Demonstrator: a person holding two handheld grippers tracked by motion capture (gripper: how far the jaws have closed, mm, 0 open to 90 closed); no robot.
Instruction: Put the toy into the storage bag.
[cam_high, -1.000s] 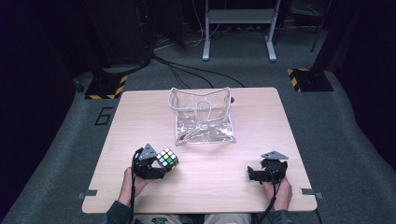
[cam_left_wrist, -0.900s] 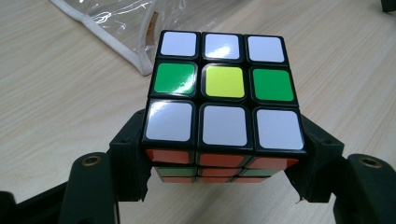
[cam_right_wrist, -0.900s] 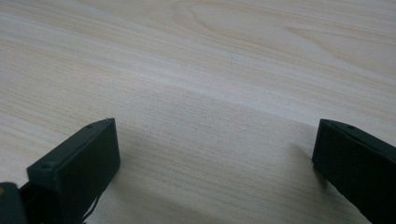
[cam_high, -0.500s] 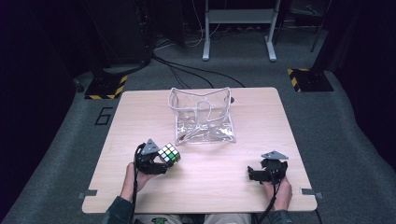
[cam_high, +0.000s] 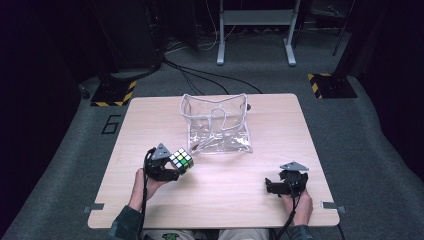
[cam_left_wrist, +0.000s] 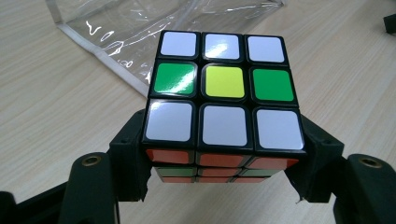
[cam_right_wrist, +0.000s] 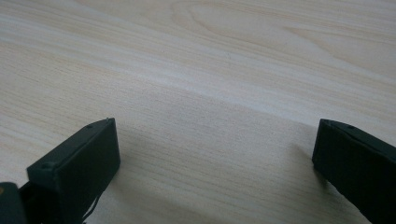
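A Rubik's cube, its top face white with a green-yellow-green middle row, hangs just above the wooden table. My left gripper is shut on its two sides. Just beyond the cube lies a clear plastic pouch with its mouth standing open. My right gripper rests low near the table's front right, jaws wide apart with bare wood between them.
The table's front edge runs just below both hands. Off the table's far side stand a metal frame, cables on the floor and yellow-black striped floor plates.
My left gripper has lifted the cube slightly and carried it a little forward and right, toward the pouch. The right gripper has not moved.
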